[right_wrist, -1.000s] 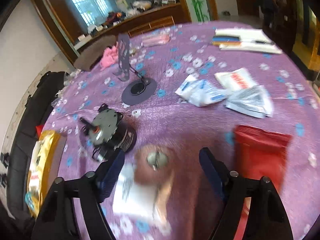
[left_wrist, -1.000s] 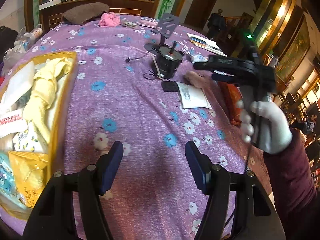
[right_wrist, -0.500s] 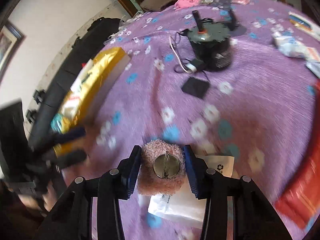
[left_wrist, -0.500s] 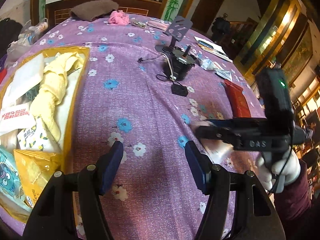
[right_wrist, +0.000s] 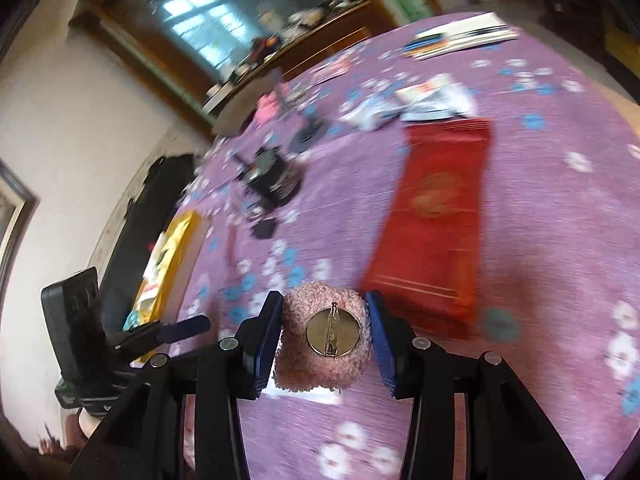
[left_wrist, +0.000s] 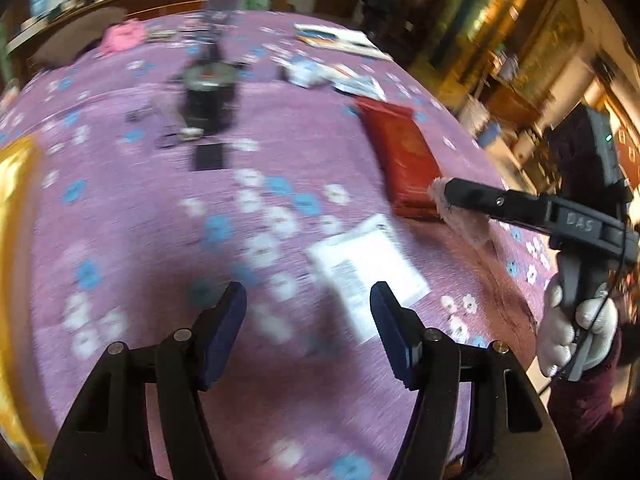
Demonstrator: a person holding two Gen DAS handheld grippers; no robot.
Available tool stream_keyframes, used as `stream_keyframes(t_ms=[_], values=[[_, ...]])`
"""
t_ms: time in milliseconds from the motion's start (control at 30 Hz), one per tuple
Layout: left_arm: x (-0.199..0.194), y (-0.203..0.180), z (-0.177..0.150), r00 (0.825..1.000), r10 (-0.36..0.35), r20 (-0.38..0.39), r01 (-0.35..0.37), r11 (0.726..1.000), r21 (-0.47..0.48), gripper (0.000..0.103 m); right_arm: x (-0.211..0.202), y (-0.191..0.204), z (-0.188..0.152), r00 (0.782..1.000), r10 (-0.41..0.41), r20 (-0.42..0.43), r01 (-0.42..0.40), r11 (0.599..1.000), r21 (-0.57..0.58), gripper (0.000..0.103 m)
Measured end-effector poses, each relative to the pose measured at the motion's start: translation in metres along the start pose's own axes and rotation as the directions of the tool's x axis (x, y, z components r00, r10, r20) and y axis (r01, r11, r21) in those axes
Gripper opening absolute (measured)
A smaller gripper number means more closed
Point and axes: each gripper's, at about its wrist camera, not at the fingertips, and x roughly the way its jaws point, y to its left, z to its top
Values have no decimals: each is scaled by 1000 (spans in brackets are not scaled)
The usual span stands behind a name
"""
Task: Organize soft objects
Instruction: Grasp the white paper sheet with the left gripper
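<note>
My right gripper (right_wrist: 325,332) is shut on a fuzzy pink brooch (right_wrist: 322,364) with a round metal pin back, held above the purple flowered tablecloth (right_wrist: 540,208). In the left wrist view the same right gripper (left_wrist: 448,194) holds the pink brooch (left_wrist: 464,216) at the right, just past a red packet (left_wrist: 400,156). My left gripper (left_wrist: 308,332) is open and empty, low over the cloth in front of a white paper packet (left_wrist: 364,264). The yellow box (right_wrist: 168,264) with soft items sits at the left, with my left gripper (right_wrist: 182,328) near it.
A black motor (left_wrist: 208,96) with a cable and a black square piece (left_wrist: 209,157) stand mid-table. White and blue packets (right_wrist: 412,106) and papers (left_wrist: 340,38) lie at the far side, with a pink cloth (left_wrist: 122,36) and brown cloth (left_wrist: 66,46).
The right gripper has lifted the pink brooch off the white packet and swung right. The left gripper's view has turned right, so the yellow box has slid to the left edge.
</note>
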Motion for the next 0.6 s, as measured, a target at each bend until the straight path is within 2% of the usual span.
stream_keyframes(t_ms=[133, 167, 233, 300, 433, 533, 600], values=[[36, -30, 15, 999, 19, -43, -15, 996, 86, 63, -10, -14, -13, 1000, 2, 13, -2, 999, 38, 42], [45, -36, 17, 998, 39, -57, -32, 993, 116, 67, -16, -17, -19, 1000, 8, 21, -8, 999, 43, 42], [50, -45, 19, 997, 72, -17, -68, 984, 167, 84, -19, -16, -23, 999, 18, 32, -20, 999, 44, 43], [58, -50, 19, 996, 89, -27, -82, 977, 196, 85, -39, -16, -36, 999, 24, 42, -25, 999, 35, 43], [68, -61, 15, 992, 122, -18, -114, 962, 249, 103, -44, -12, -41, 998, 28, 49, -29, 999, 20, 44], [67, -63, 15, 990, 136, -25, -127, 967, 221, 103, -41, -12, -44, 999, 29, 44, -30, 999, 22, 44], [64, -65, 13, 991, 130, -19, -123, 966, 227, 99, -37, -12, -45, 999, 23, 39, -24, 999, 24, 44]])
